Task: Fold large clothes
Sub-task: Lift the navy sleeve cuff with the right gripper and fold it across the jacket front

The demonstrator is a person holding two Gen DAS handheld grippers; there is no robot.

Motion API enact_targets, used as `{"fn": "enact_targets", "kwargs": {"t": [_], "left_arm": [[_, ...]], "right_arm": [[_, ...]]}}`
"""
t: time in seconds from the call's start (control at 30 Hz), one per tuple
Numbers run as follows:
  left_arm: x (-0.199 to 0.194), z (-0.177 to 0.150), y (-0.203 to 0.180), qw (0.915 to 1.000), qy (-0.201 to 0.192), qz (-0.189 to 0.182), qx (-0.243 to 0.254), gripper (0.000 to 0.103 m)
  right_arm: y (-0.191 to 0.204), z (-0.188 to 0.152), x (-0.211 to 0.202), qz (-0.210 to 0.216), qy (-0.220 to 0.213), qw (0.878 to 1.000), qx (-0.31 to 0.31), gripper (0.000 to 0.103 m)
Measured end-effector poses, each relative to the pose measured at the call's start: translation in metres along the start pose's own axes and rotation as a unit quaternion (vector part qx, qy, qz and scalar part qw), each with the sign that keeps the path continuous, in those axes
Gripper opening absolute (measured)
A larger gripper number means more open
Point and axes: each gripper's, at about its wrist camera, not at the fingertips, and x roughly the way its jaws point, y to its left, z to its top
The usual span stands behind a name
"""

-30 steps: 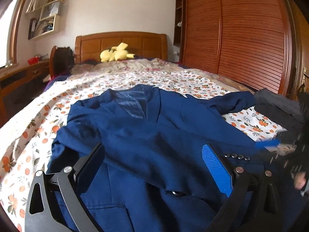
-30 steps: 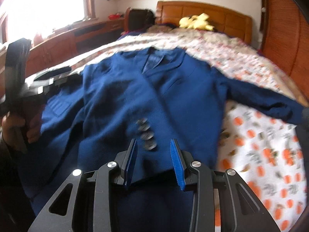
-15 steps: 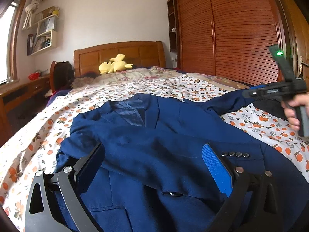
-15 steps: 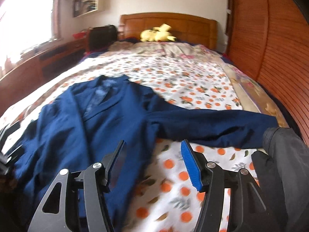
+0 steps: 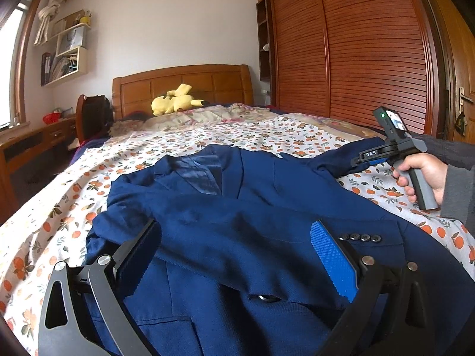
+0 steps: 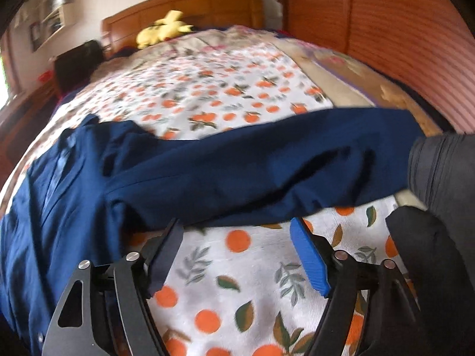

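On bedsheet (image 5: 252,136): blazer (image 5: 252,207) collar toward headboard (image 5: 184,86), sleeve outstretched right.

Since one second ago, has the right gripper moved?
Yes. The right gripper went from over the navy blue blazer's buttons rightward to its outstretched sleeve, fingers open.

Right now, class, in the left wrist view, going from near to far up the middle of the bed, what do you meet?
Left claw → navy blazer → orange-print bedsheet → yellow plush toy → wooden headboard.
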Motion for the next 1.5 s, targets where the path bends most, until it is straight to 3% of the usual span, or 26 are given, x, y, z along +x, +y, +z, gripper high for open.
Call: {"fn": "enact_targets", "kwargs": {"t": [0.4, 0.43, 0.47, 0.5, 0.53, 0.57, 0.73, 0.83, 0.97, 1.1, 1.3, 1.4, 1.47, 1.5], "left_arm": [[0.002, 0.000, 0.000, 1.0000, 0.003, -0.001, 0.000, 0.101], [0.002, 0.000, -0.001, 1.0000, 0.003, -0.001, 0.000, 0.101], [0.002, 0.000, -0.001, 1.0000, 0.004, -0.001, -0.001, 0.101], [0.002, -0.001, -0.001, 1.0000, 0.004, -0.001, -0.001, 0.101], [0.002, -0.001, -0.001, 1.0000, 0.004, -0.001, -0.001, 0.101], [0.002, -0.001, 0.000, 1.0000, 0.004, -0.001, -0.001, 0.101], [0.002, -0.001, -0.001, 1.0000, 0.004, -0.001, 0.000, 0.101], [0.002, -0.001, -0.001, 1.0000, 0.004, -0.001, 0.000, 0.101], [0.002, -0.001, 0.000, 1.0000, 0.005, -0.001, -0.001, 0.101], [0.003, -0.002, 0.001, 1.0000, 0.006, -0.002, -0.001, 0.101], [0.003, -0.002, 0.000, 1.0000, 0.006, -0.002, -0.001, 0.101], [0.003, -0.001, 0.001, 1.0000, 0.006, -0.001, -0.001, 0.101], [0.003, -0.002, 0.001, 1.0000, 0.007, -0.002, -0.001, 0.101], [0.003, -0.002, 0.001, 1.0000, 0.007, -0.002, -0.001, 0.101]], "right_arm": [[-0.033, 0.011, 0.032, 0.001, 0.031, 0.995, 0.096, 0.071], [-0.033, 0.013, 0.035, -0.005, 0.031, 0.995, 0.095, 0.057], [-0.030, 0.014, 0.039, -0.026, 0.030, 0.996, 0.079, 0.036], [-0.027, 0.015, 0.041, -0.045, 0.031, 0.997, 0.062, 0.028], [-0.023, 0.016, 0.042, -0.051, 0.027, 0.997, 0.049, 0.009], [-0.022, 0.018, 0.041, -0.048, 0.022, 0.998, 0.044, 0.004], [0.005, 0.031, 0.009, -0.046, -0.043, 0.998, -0.014, 0.002], [0.031, 0.040, -0.017, -0.016, -0.072, 0.996, -0.047, 0.002], [0.077, 0.037, -0.051, 0.055, -0.094, 0.989, -0.101, 0.002], [0.123, 0.020, -0.073, 0.130, -0.086, 0.976, -0.151, 0.002], [0.153, -0.006, -0.063, 0.139, -0.030, 0.974, -0.177, 0.005], [0.147, -0.017, -0.068, 0.133, -0.024, 0.976, -0.171, 0.017], [0.142, -0.023, -0.079, 0.135, -0.028, 0.977, -0.166, 0.032], [0.139, -0.025, -0.085, 0.134, -0.032, 0.977, -0.165, 0.035]]}}
